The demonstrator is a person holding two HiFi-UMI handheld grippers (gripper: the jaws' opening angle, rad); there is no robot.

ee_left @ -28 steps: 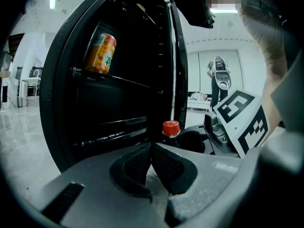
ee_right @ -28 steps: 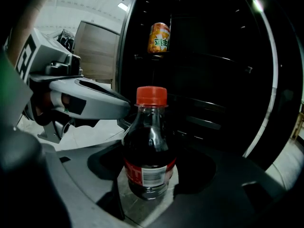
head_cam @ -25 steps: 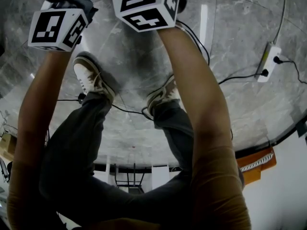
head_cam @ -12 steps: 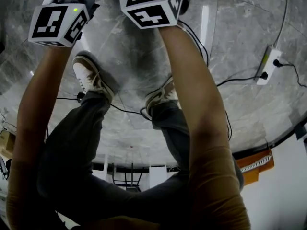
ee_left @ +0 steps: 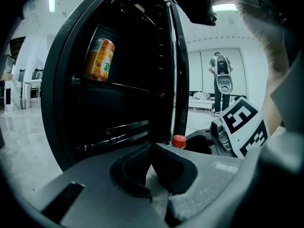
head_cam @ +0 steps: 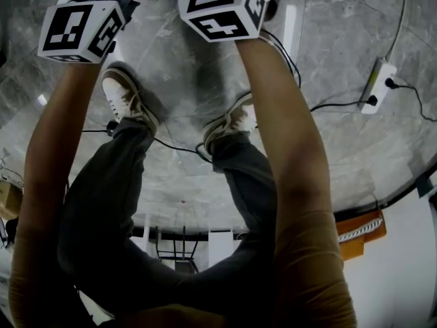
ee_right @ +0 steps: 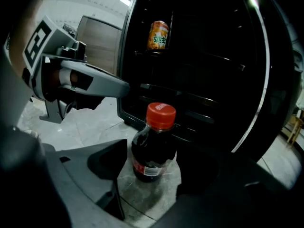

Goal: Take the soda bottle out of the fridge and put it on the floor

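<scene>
Already the soda bottle [ee_right: 153, 148] stands upright on the floor [ee_right: 142, 196], just in front of the open fridge [ee_right: 204, 65], so the placing itself looks done. Your right gripper [ee_right: 156, 164] has its jaws spread wide, one on each side of the bottle. Bare floor shows between the bottle and the jaw on the left of that view. The other jaw is dark and close, and I cannot tell whether it touches.

Your left gripper [ee_left: 152, 148] has its jaws pressed together on nothing. You hold it off to the side, probably to keep it clear. From there only the bottle's red cap [ee_left: 178, 140] peeks over its body.

An orange can [ee_right: 158, 34] sits on an upper shelf, well apart from all this.

The bottle is tall and narrow on smooth stone, so it would likely tip at a nudge. That is reason to draw the right gripper straight back, keeping both jaws off its sides.
</scene>
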